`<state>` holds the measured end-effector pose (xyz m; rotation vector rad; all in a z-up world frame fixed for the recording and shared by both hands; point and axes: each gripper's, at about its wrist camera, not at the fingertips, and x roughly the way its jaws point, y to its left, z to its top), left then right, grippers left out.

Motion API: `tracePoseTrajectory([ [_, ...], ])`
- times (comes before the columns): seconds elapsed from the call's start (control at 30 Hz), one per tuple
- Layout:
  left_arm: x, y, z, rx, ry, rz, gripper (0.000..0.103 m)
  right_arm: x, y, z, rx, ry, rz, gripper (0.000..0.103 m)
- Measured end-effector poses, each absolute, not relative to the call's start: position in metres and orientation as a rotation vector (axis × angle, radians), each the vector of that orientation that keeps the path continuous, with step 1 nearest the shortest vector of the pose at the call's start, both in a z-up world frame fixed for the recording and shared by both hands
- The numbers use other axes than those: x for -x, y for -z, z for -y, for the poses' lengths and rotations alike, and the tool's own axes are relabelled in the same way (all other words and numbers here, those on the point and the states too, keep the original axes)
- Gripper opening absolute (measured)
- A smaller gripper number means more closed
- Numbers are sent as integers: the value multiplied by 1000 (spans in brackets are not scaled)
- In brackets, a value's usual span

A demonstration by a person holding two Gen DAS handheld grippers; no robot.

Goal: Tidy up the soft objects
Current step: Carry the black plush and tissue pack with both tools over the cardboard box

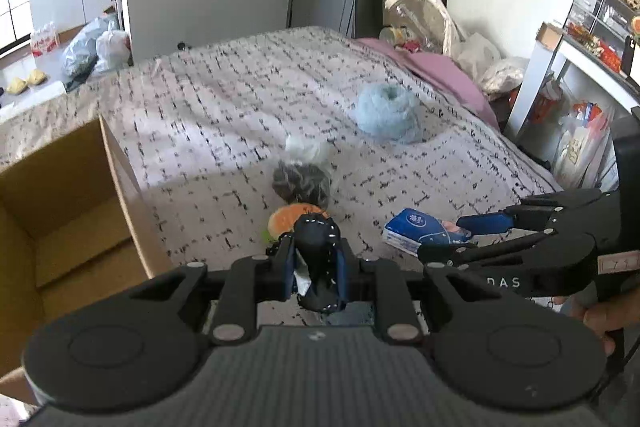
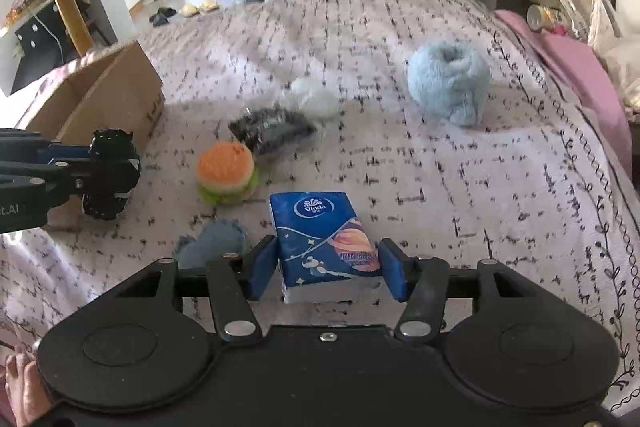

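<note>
My left gripper [image 1: 314, 263] is shut on a black soft toy with white stitching [image 1: 318, 247], held above the bed beside the open cardboard box [image 1: 68, 211]; both also show in the right wrist view, the gripper [image 2: 100, 171] and the toy [image 2: 110, 147]. My right gripper [image 2: 326, 267] is open around a blue tissue pack [image 2: 320, 235] lying on the bed; its pads stand close to both sides. A plush burger [image 2: 226, 173], a dark fluffy bundle [image 2: 268, 131], a white fluffy item [image 2: 316, 99], a light blue fluffy ball [image 2: 450, 83] and a denim piece [image 2: 216, 241] lie on the bedspread.
The patterned bedspread [image 2: 440, 187] covers the bed. A pink pillow [image 1: 440, 71] and bags lie at the far right edge. A white shelf unit [image 1: 560, 87] stands right of the bed. The box [image 2: 100, 99] sits at the bed's left side.
</note>
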<state>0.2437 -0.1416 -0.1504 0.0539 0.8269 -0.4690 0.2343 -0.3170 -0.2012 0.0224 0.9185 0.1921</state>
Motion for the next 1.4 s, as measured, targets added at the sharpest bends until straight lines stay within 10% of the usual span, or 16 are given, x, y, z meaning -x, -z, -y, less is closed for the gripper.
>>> tracePoseTrajectory([
  [1.4,-227,92,10,-88,270,-735,20,-240,88,184,-9,-439,-657,53],
])
